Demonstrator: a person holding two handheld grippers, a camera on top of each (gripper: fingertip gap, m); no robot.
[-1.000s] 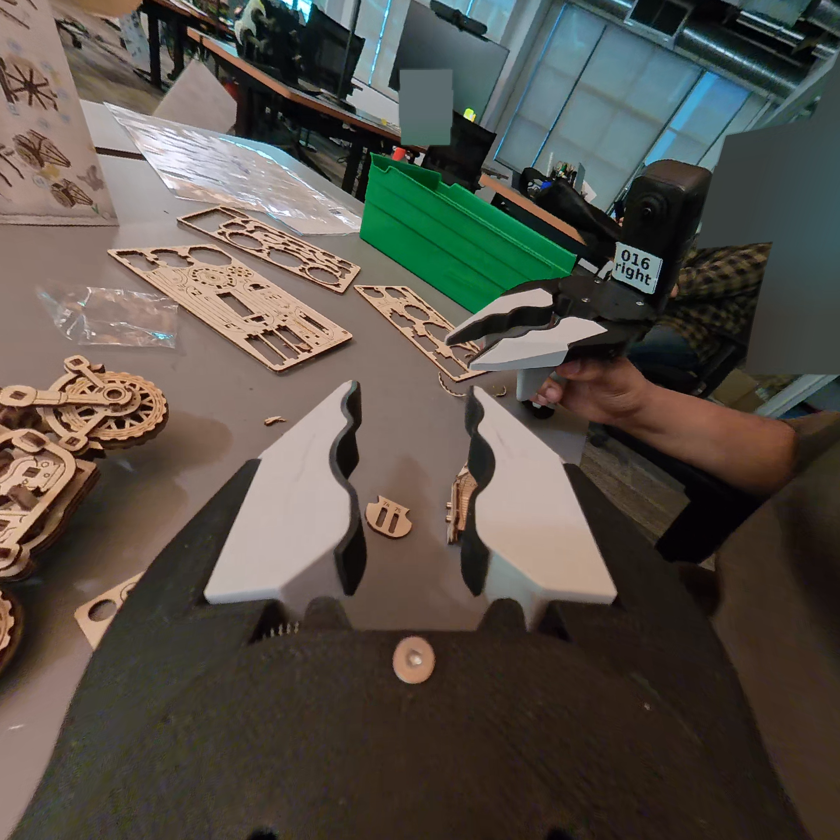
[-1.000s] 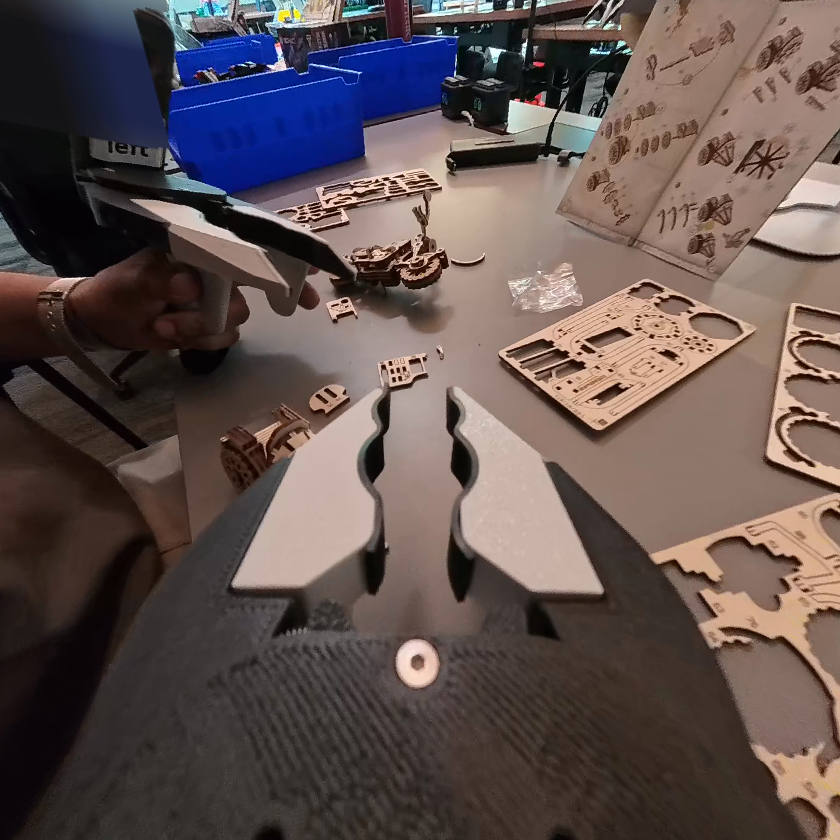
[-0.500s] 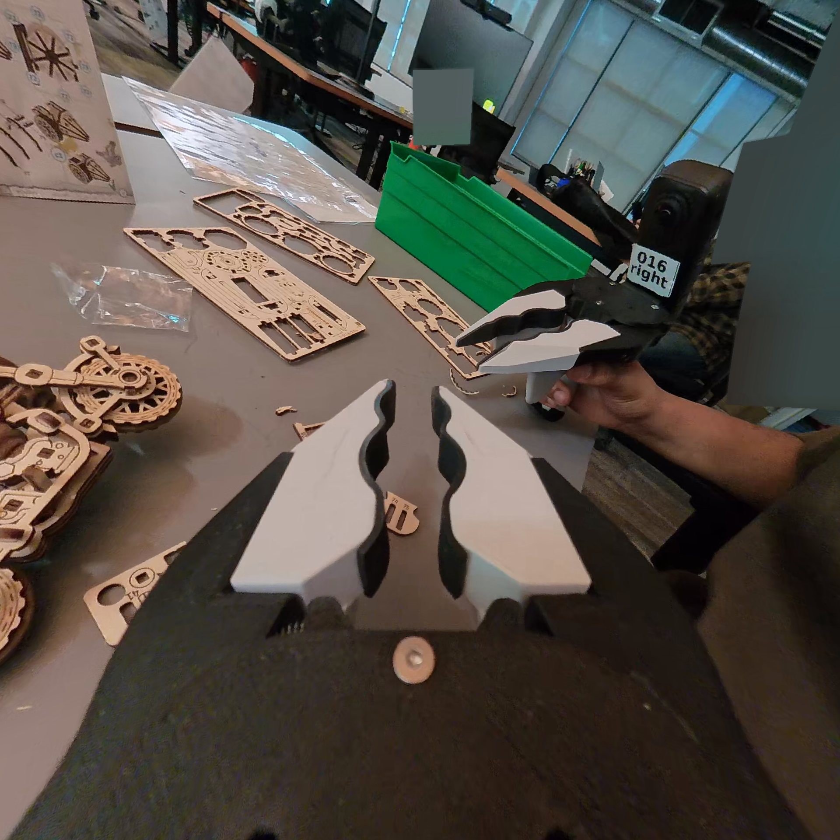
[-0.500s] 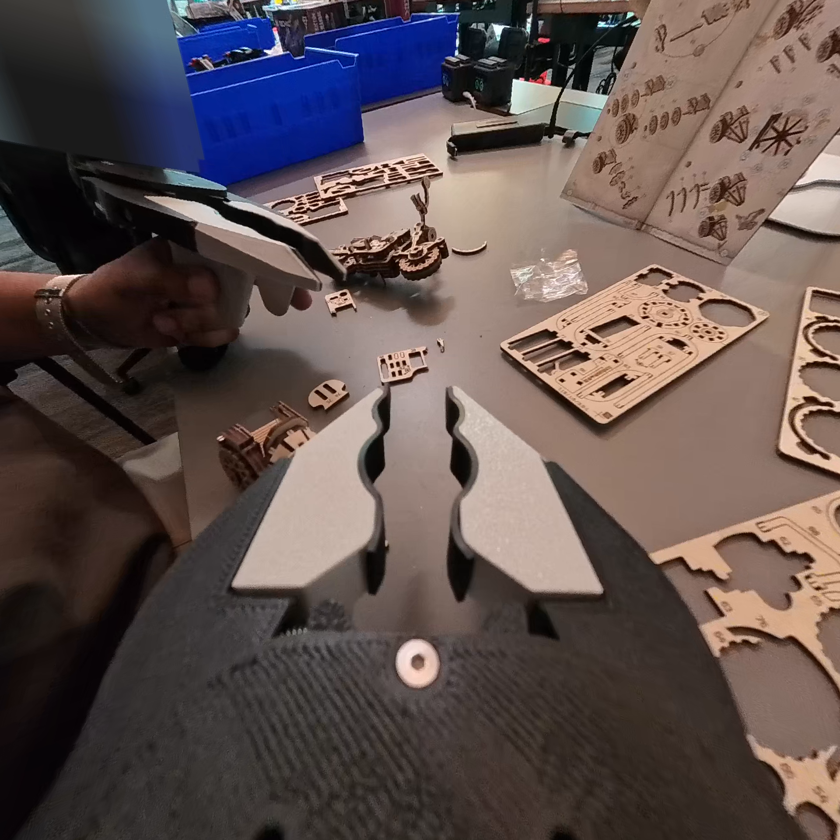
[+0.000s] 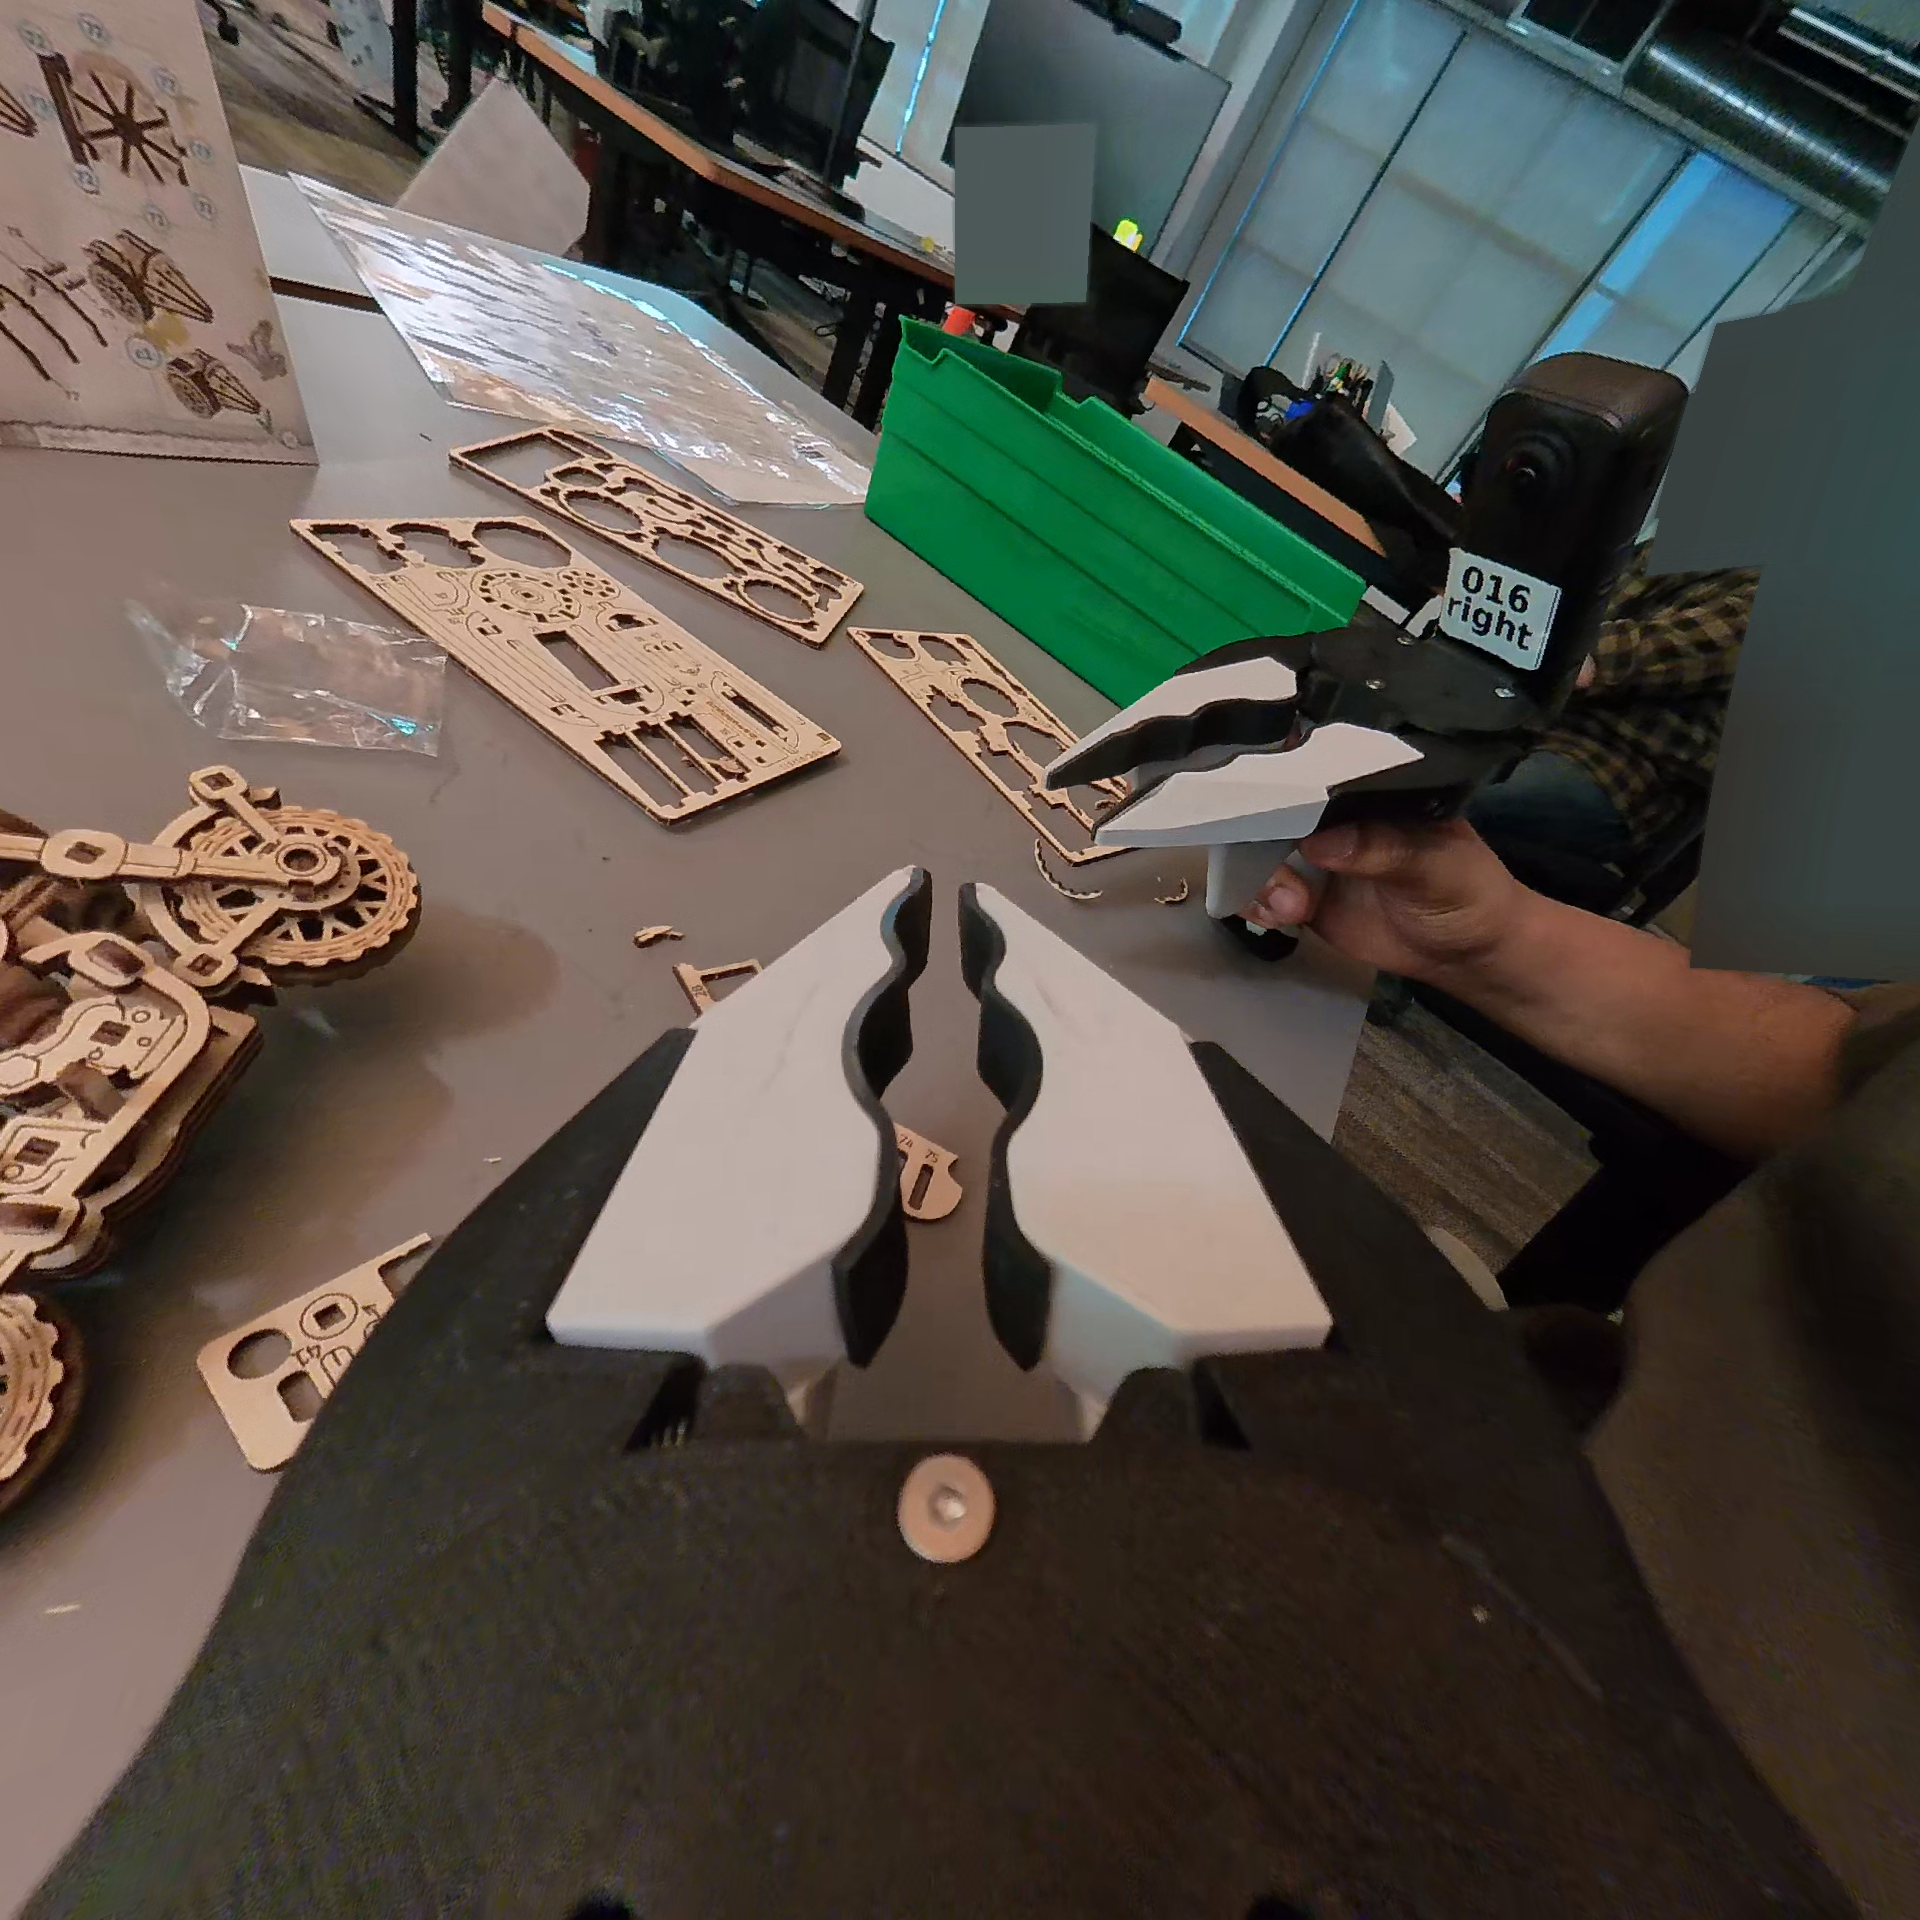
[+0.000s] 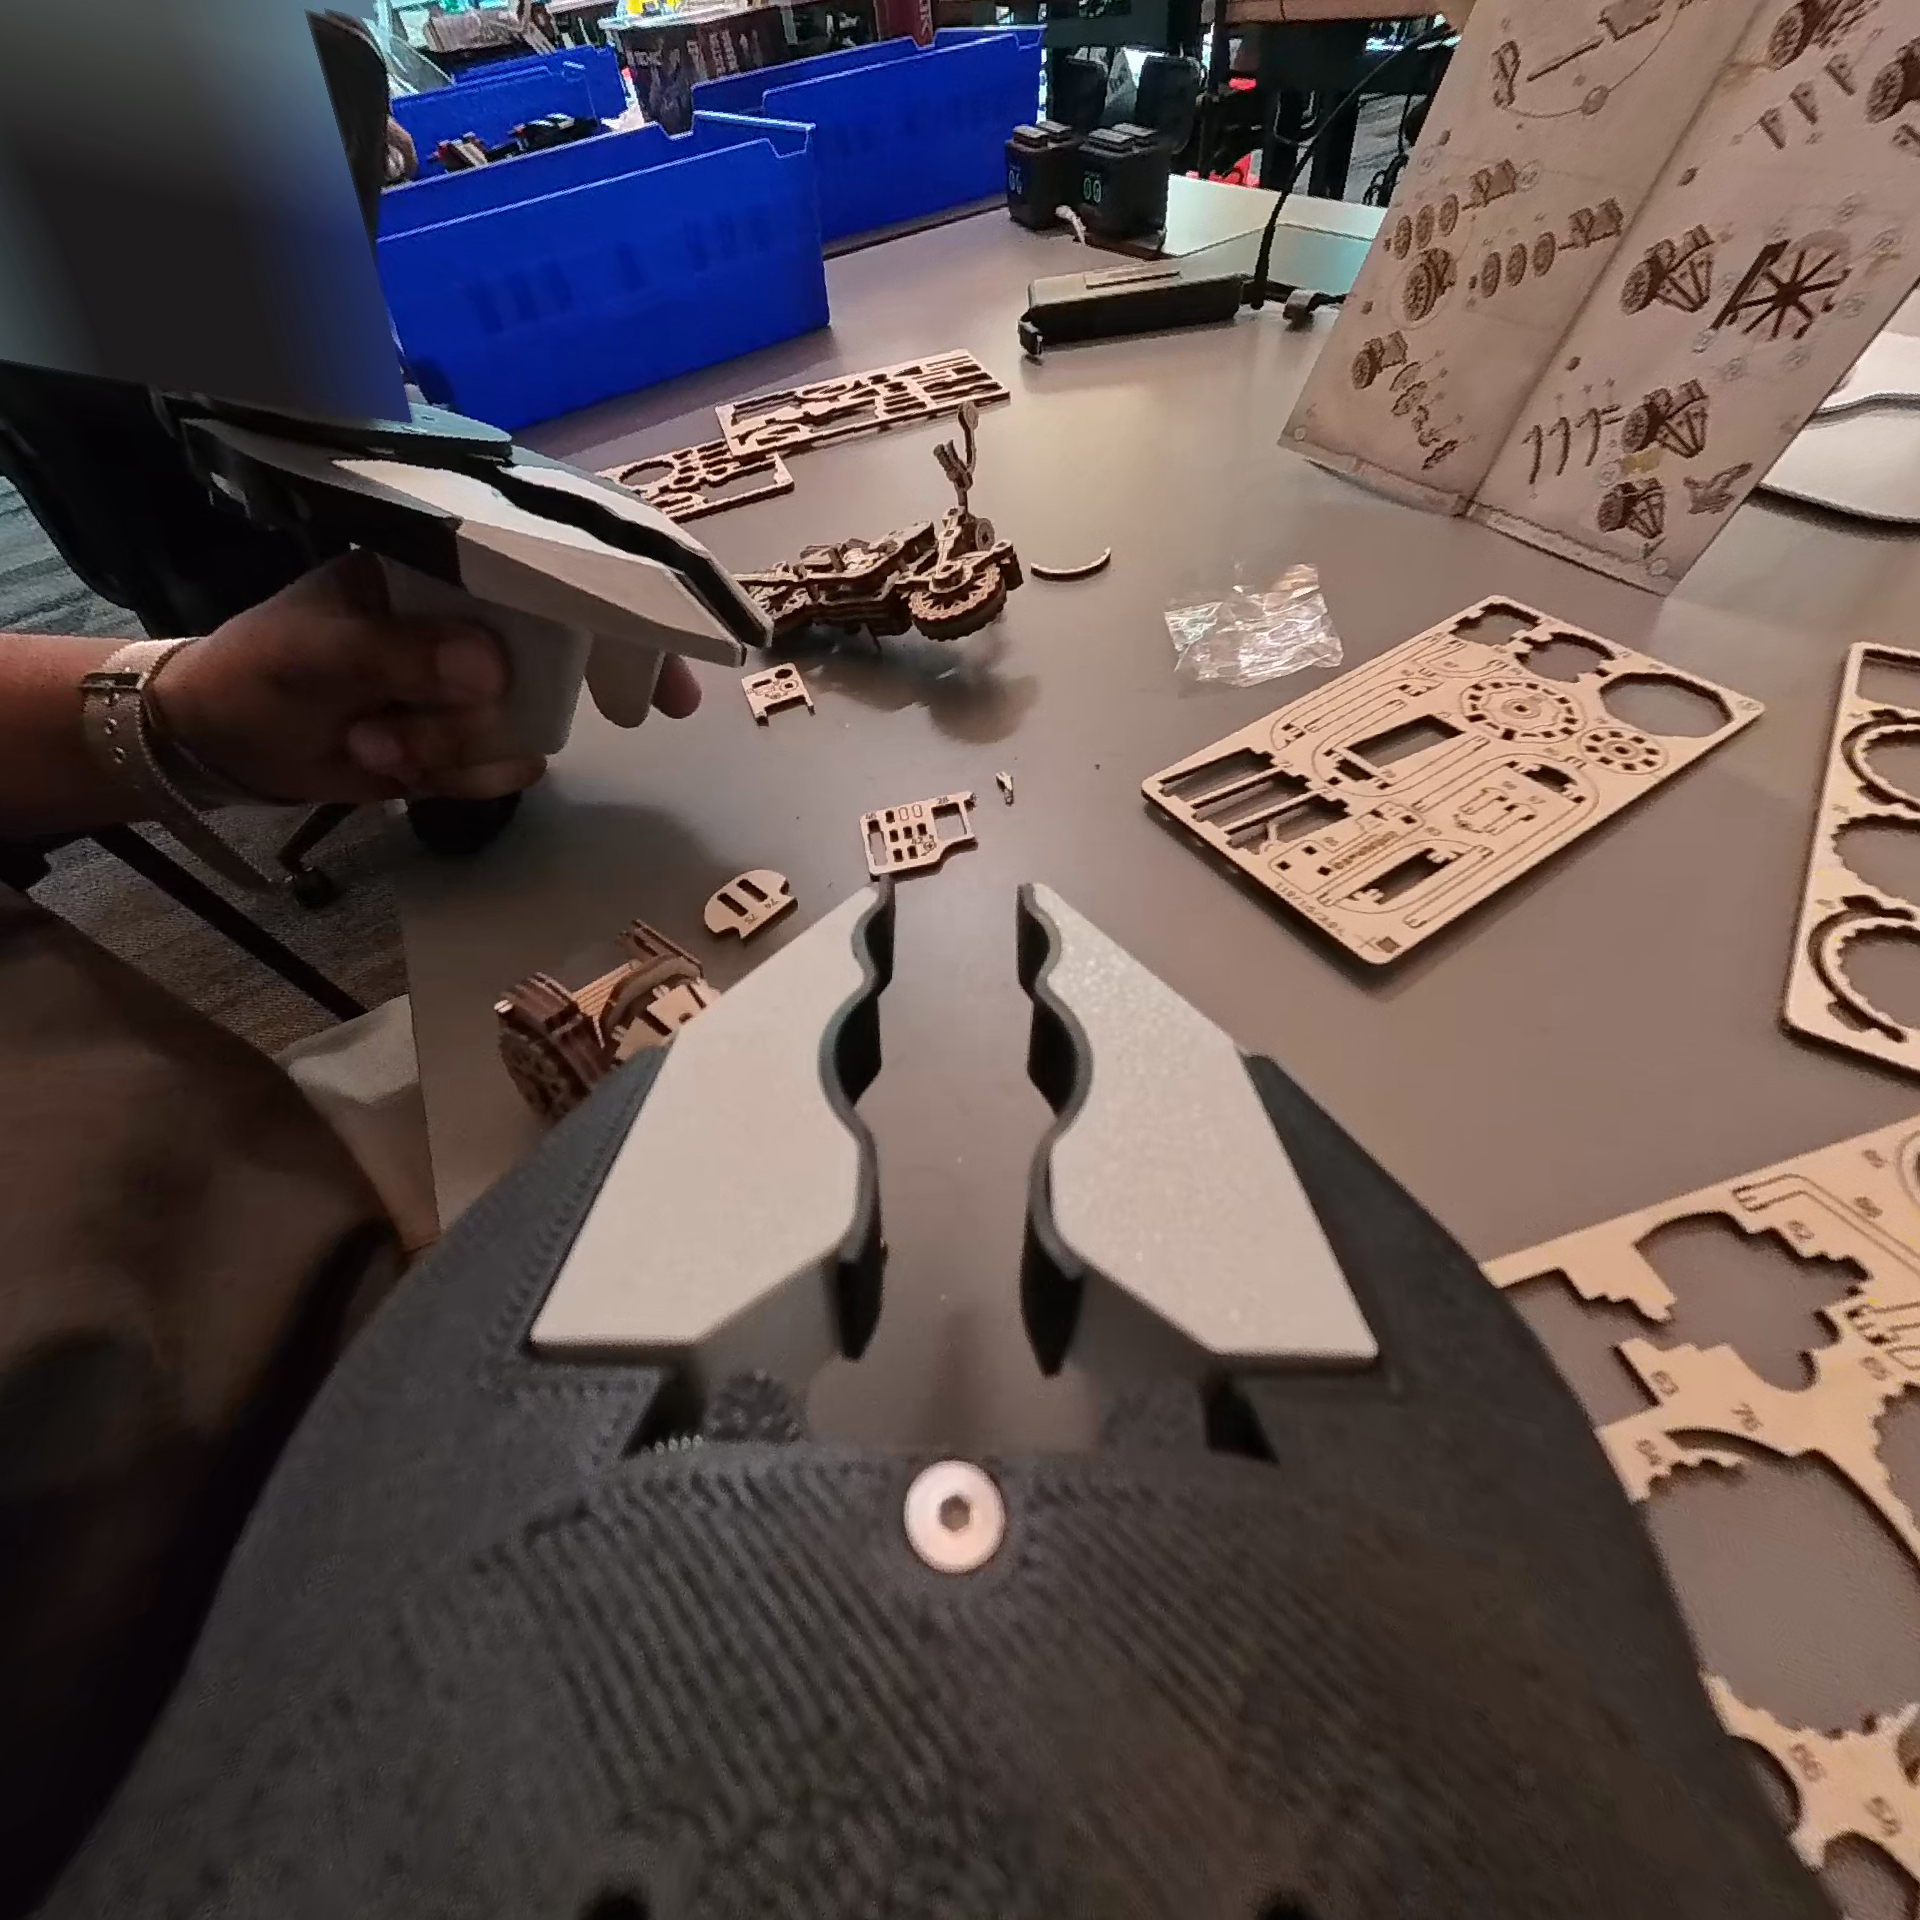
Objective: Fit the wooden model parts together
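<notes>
A partly built wooden motorcycle model (image 5: 260,894) lies at the table's left; it also shows in the right wrist view (image 6: 894,582). My left gripper (image 5: 940,894) hovers over the table, its jaws nearly together and empty; seen from the right wrist view (image 6: 743,634), its tips are close to the model. A small oval wooden piece (image 5: 925,1184) lies below it. My right gripper (image 6: 956,904) is partly open and empty above the table. Near it lie the oval piece (image 6: 748,904), a small slotted plate (image 6: 920,831) and a small wooden subassembly (image 6: 592,1018) at the table edge.
Several punched-out wooden sheets (image 5: 561,655) (image 6: 1444,779) lie flat on the table. A green bin (image 5: 1091,530) stands at its far edge, blue bins (image 6: 603,281) at another. A propped instruction sheet (image 6: 1621,260) and a clear plastic bag (image 6: 1247,623) are nearby. About 9 cm separates my left fingertips from my right. The small slotted plate (image 6: 920,831) sits 7 cm or so from the ends of my left fingers.
My left gripper's jaws have closed from wide open to nearly together, holding nothing, and it has drawn back toward the model. The right gripper has hardly moved.
</notes>
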